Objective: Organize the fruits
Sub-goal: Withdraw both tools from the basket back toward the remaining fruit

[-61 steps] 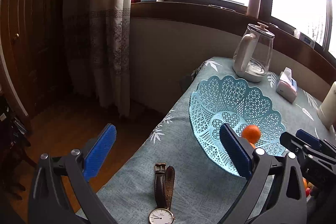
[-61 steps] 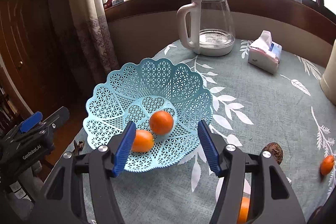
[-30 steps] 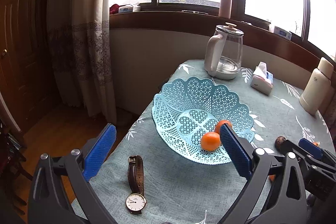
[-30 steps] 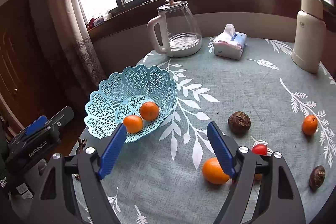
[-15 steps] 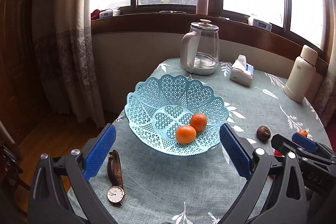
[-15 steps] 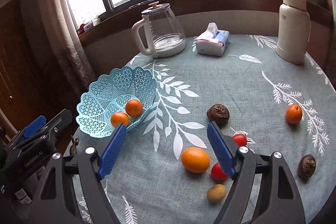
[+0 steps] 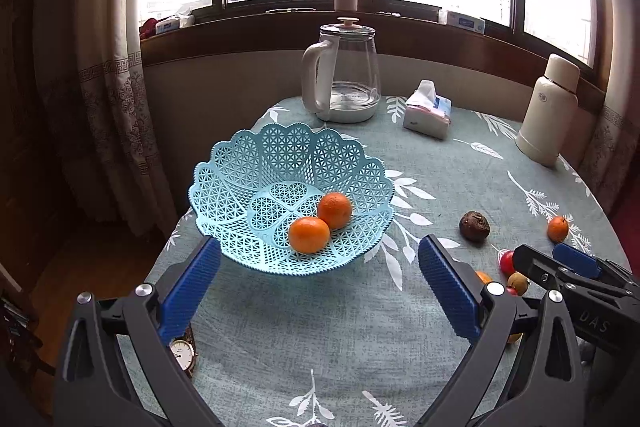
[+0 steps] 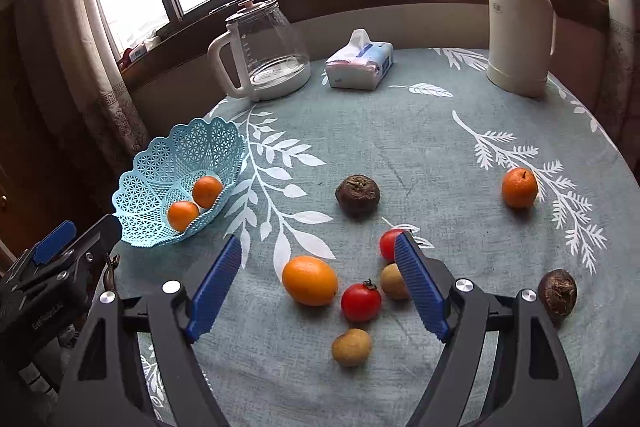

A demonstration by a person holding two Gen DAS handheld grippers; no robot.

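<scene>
A light blue lattice basket near the table's left edge holds two oranges. My left gripper is open just in front of it, holding nothing. My right gripper is open above a cluster of loose fruit: a large orange, two red tomatoes, two small tan fruits. Two dark brown fruits and another orange lie farther off. In the left wrist view the right gripper's body partly hides that cluster.
A glass kettle, a tissue pack and a white thermos stand at the back of the table. A wristwatch lies by the left front edge. A curtain hangs to the left. The teal tablecloth is bare mid-table.
Both grippers have pulled back and swung right, away from the basket. The loose fruit cluster has come into the right wrist view under the open right gripper.
</scene>
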